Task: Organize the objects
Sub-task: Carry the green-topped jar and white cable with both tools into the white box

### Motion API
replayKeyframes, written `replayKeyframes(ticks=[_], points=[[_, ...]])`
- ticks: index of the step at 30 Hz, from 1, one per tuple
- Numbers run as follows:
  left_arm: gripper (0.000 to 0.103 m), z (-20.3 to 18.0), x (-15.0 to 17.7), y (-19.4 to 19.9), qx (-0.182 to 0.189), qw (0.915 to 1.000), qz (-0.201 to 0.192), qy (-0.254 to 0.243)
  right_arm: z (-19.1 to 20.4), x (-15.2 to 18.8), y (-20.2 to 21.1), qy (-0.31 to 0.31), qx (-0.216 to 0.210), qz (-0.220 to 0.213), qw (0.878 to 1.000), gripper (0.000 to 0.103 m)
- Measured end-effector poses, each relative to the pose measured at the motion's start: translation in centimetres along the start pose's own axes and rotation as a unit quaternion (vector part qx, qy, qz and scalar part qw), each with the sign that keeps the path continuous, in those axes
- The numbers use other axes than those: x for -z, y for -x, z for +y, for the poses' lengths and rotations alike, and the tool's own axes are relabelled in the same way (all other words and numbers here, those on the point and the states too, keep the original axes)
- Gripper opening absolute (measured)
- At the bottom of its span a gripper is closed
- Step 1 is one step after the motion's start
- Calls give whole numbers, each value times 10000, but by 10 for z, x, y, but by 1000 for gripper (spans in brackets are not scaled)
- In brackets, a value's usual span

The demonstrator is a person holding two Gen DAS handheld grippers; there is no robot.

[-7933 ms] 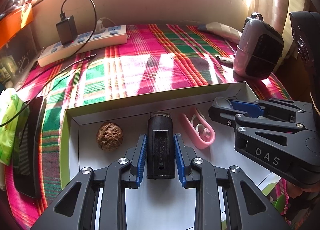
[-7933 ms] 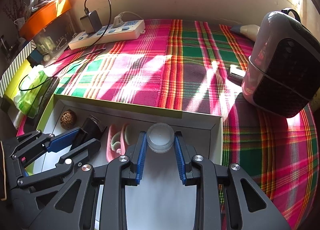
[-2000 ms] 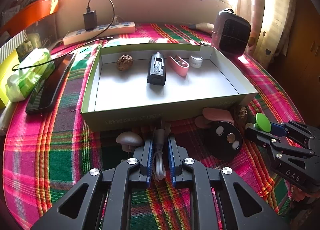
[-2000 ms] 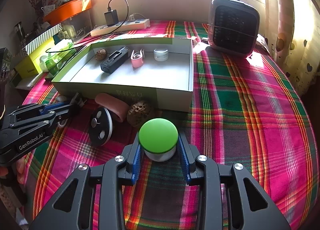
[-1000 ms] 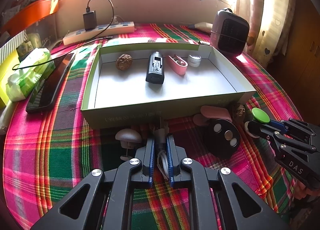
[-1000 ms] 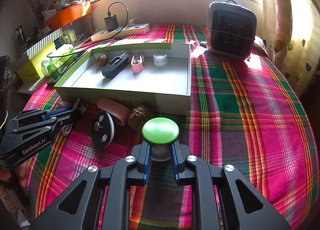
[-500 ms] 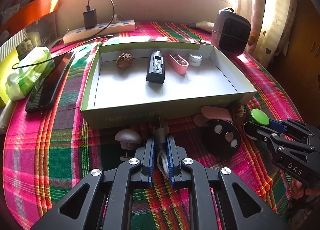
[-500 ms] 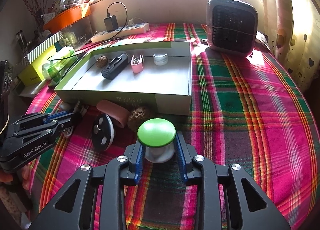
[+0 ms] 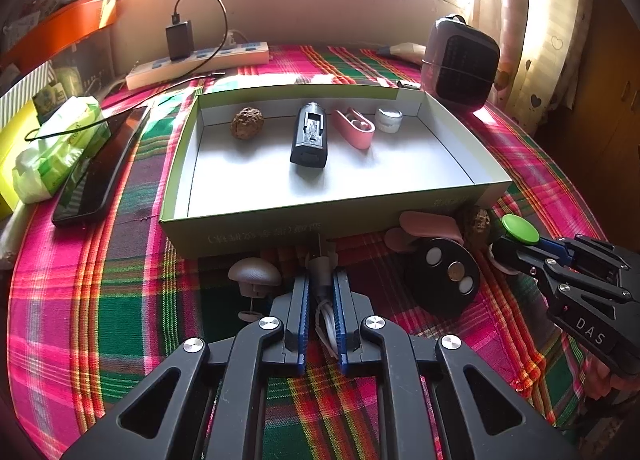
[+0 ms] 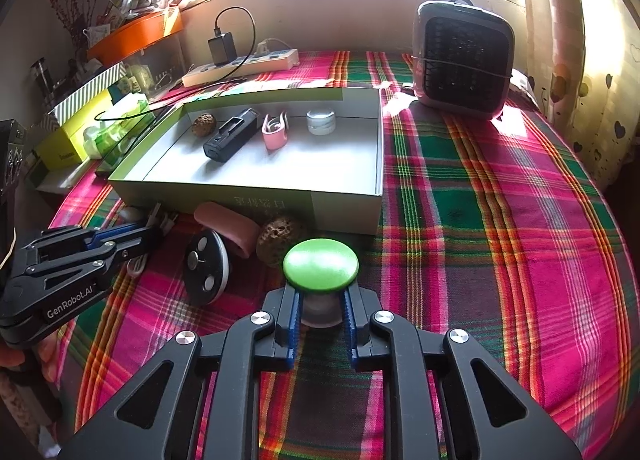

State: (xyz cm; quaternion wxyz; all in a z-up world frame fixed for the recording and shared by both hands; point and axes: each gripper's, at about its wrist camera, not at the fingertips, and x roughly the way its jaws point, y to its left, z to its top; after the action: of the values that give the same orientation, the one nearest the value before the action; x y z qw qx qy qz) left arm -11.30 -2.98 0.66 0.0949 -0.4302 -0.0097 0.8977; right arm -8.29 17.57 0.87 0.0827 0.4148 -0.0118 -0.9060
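Left tongs [image 9: 320,292] pinch a cable [image 9: 325,314]; right tongs [image 10: 320,310], angled downward, apparently clamp a green-capped jar [image 10: 320,264].

Woven plaid tablecloth [image 10: 500,219]; matt cardboard box [image 9: 452,143]; glossy green plastic cap [image 10: 320,264]; rough walnut [image 9: 247,123].

Two walnuts [image 9: 247,123], two pink clips [image 9: 354,127], one box [image 9: 280,225].

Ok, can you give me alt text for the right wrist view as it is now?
The right gripper is shut on a green-capped jar on a plaid tablecloth. Behind it a shallow box holds four small items; the left gripper is at far left.
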Motion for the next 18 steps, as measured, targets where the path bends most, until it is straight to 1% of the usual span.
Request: replayKeyframes(ticks=[18], points=[[10,-2,0,11,82,9999,-93,29,-4,2,11,-137,-37,-193,9997,18]])
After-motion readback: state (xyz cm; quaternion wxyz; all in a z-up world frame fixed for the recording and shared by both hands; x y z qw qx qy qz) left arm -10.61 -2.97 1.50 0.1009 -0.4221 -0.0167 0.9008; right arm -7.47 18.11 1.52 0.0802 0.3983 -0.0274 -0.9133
